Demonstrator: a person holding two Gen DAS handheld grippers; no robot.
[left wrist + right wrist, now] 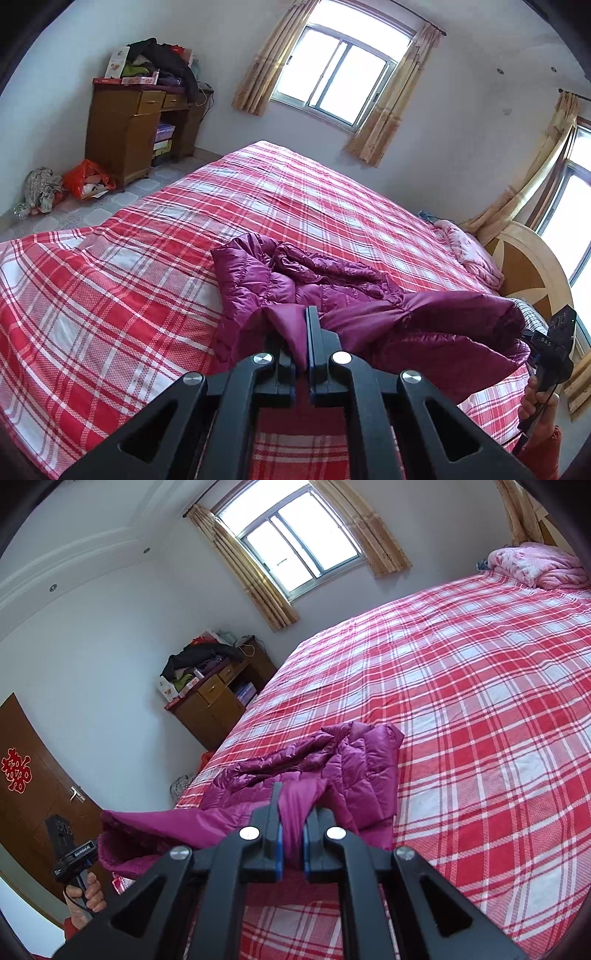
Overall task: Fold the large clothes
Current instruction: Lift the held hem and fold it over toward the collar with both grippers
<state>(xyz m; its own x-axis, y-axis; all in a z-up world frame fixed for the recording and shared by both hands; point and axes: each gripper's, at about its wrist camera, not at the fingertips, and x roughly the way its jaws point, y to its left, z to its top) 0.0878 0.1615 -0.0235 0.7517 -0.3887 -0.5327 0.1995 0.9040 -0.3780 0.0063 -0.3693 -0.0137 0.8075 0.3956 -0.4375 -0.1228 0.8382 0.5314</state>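
Left wrist view: looks across the bed (110, 295) toward a window (332, 77) with tan curtains (384, 122).
Left gripper (299, 343): jaws nearly closed, pinching a fold of the purple jacket (295, 284) lining between them.
Right gripper (291, 834): jaws nearly closed on another pinch of the jacket's smooth lining, blue pads showing on the inner faces.
Jacket position: quilted, shiny purple, crumpled near the foot-side edge of the bed; near end lifted off the sheet between the two grippers, far end lying rumpled on the bed.
Jacket span: stretches as a raised band from one gripper to the other; the right gripper shows at the far right of the left wrist view, the left gripper at the lower left of the right wrist view, each with a hand on its handle.
Bed cover: red, pink and white plaid sheet, flat and mostly bare beyond the jacket.
Pink blanket (535, 565): bundled at the head end, well apart from the jacket.
Headboard (528, 266): wooden, rounded, just behind the blanket.
Wooden dresser (125, 129): against the far wall, clothes and boxes piled on top, well apart from the bed.
Floor clutter: orange plastic bag (86, 179) and a grey bundle (40, 188) beside the dresser.
Door (33, 782): brown, red paper emblem on it, behind the left gripper.
Obstructions: nothing lying on the jacket; own folds hide the sleeves.
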